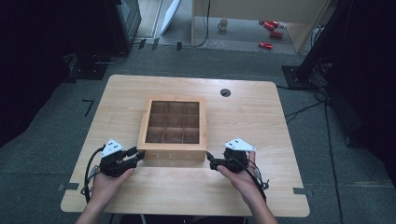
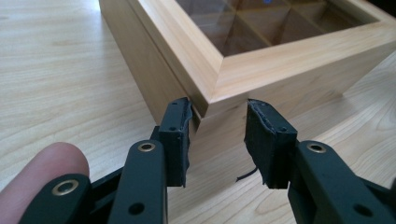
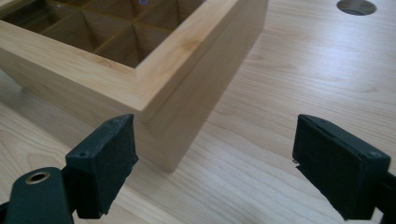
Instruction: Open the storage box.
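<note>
A square wooden box [image 1: 173, 148] with a glass-paned lid over a grid of compartments stands in the middle of the table [image 1: 187, 191]. My left gripper [image 1: 139, 156] is at its near left corner. In the left gripper view that corner of the box [image 2: 280, 60] sits between the jaws of the left gripper [image 2: 217, 126], one pad on the side wall, the other against the front wall. My right gripper [image 1: 208, 158] is at the near right corner. The right gripper [image 3: 217, 130] stands wide open, one pad before the box [image 3: 187, 51], the other over bare table.
A round cable hole [image 1: 225, 92] lies in the table behind the box. Beyond the far edge, on the floor, stand a mug [image 1: 223, 24] and red cans [image 1: 271, 32]. Dark equipment flanks both sides.
</note>
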